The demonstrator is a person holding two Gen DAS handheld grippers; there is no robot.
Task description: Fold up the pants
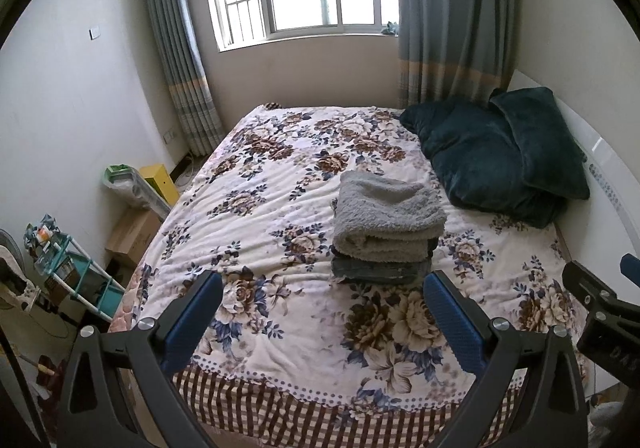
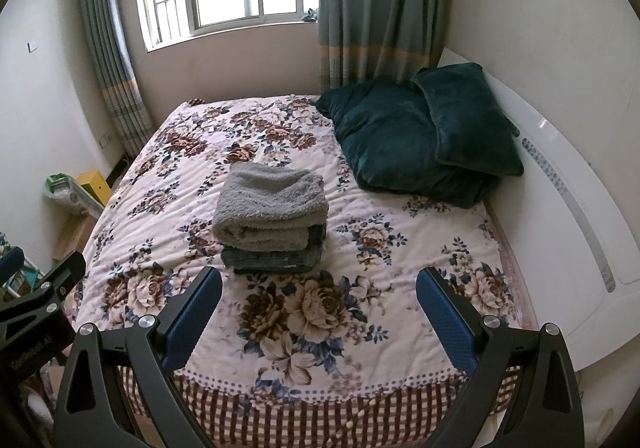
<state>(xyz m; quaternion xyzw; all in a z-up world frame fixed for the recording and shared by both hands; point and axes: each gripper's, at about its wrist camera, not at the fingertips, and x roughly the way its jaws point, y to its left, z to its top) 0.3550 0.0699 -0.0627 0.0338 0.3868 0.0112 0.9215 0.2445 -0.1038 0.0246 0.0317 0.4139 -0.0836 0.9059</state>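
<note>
Both tongs, left (image 1: 323, 290) and right (image 2: 319, 285), hang spread wide and empty above the near edge of the floral-quilted bed (image 1: 256, 207), where fluffy grey folded pants (image 1: 386, 221) lie stacked on folded dark denim pants (image 1: 380, 271) mid-mattress, near two teal velvet pillows (image 1: 492, 155).

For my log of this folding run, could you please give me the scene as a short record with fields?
surface: bed with a floral cover
stack: grey fleece pants, folded, on top of folded jeans
pillows: two dark green pillows by the headboard
left gripper: open, empty, short of the stack
right gripper: open, empty, short of the stack
</note>
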